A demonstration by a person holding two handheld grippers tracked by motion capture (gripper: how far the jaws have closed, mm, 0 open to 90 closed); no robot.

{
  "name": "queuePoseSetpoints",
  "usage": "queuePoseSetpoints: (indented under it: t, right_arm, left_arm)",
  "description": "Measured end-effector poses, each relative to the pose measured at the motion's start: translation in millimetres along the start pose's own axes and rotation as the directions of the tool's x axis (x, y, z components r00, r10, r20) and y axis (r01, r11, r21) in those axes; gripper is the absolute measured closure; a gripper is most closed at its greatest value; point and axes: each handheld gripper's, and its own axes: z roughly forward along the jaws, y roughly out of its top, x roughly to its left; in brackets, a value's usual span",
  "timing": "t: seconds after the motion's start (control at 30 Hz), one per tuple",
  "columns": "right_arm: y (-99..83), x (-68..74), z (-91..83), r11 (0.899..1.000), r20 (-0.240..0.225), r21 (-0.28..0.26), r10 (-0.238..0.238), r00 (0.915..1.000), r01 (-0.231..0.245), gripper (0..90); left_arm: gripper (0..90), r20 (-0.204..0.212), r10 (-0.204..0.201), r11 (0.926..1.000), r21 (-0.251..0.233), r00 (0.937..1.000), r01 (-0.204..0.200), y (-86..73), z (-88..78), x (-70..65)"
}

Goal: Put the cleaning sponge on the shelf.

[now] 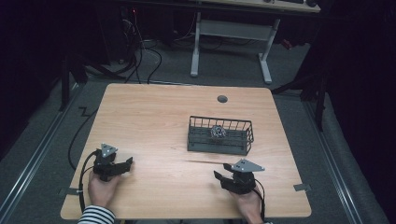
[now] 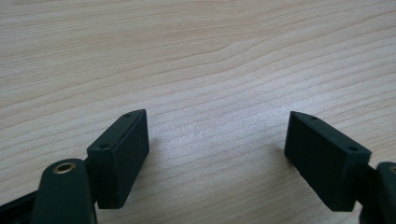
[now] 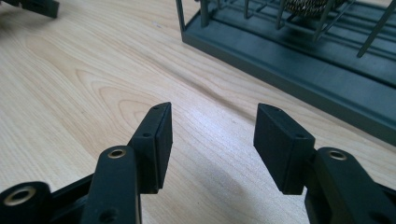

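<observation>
Holding both grippers low over the light wooden table (image 1: 154, 112), jaws spread and empty, I judge the right gripper (image 3: 212, 135) should rise over the dark wire basket's (image 1: 219, 145) near wall before dropping on the crumpled silvery ball (image 1: 217, 131) inside, while the left gripper (image 2: 217, 140) waits.

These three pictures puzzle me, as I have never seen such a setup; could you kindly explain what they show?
A person sits at a wooden table and holds hand-operated tongs in each hand. The high view looks down from above: the left tongs and the right tongs rest near the table's front edge. The other two pictures come from cameras riding on the tongs, looking along their black jaws. On the table stands a dark wire basket with a small crumpled metallic object inside. Both tongs stand open and hold nothing.
</observation>
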Motion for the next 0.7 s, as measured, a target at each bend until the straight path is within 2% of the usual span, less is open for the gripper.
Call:
queuePoseSetpoints:
  t: [0.23,0.7]
  right_arm:
    - [-1.7,0.6,8.2,1.0,0.004,0.031,-0.005,1.0,0.005,48.0]
    - [-2.7,-0.9,25.4,0.995,0.046,0.093,-0.04,0.9981,0.036,47.3]
  left_arm:
    - [22.3,0.001,0.0,1.0,0.0,1.0,0.0,0.0,0.0,0.0]
    - [22.3,0.002,0.001,1.0,0.0,1.0,-0.001,0.0,-0.1,-0.1]
